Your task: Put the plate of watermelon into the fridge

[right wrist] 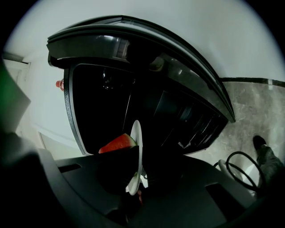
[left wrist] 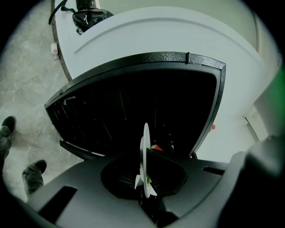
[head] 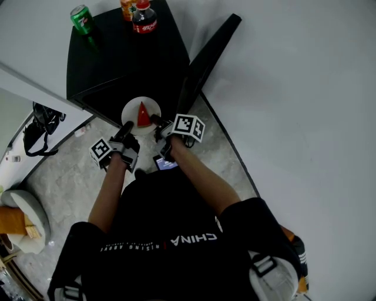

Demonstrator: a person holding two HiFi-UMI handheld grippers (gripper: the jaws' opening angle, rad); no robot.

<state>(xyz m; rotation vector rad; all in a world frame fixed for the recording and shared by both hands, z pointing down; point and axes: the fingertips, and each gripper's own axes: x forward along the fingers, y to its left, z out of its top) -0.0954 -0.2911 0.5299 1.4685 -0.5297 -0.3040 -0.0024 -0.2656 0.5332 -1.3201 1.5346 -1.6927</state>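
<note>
A white plate (head: 131, 111) carries a red watermelon wedge (head: 143, 115) and hovers just in front of the open black fridge (head: 117, 59). My left gripper (head: 125, 130) is shut on the plate's near left rim, and my right gripper (head: 157, 122) is shut on its near right rim. In the left gripper view the plate (left wrist: 145, 153) stands edge-on between the jaws of the left gripper (left wrist: 147, 196), facing the dark fridge interior (left wrist: 133, 111). The right gripper view shows the plate (right wrist: 137, 147), the watermelon (right wrist: 116, 144) and the right gripper (right wrist: 132, 192).
The fridge door (head: 208, 56) stands swung open to the right. A green can (head: 81, 17), an orange can (head: 128, 7) and a cola bottle (head: 144, 16) stand on the fridge top. A black bag (head: 38, 126) lies at the left, and a cable (right wrist: 240, 171) on the floor at the right.
</note>
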